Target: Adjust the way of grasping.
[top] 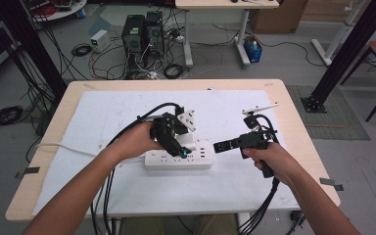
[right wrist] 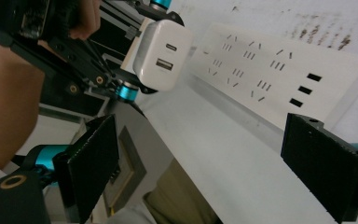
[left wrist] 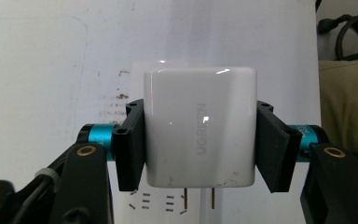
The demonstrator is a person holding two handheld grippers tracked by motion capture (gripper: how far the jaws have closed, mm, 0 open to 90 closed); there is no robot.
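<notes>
A power strip (top: 177, 160) lies lengthwise across the middle of the worktop (top: 284, 98), on a sheet (top: 117, 112) that covers most of it. The left gripper (top: 178, 147) sits over the strip's middle with a charger (left wrist: 199, 126) between its fingers (left wrist: 130, 142), prongs just above the sockets. The right gripper (top: 220, 146) is just beside the strip's right end, pointing left at it.
</notes>
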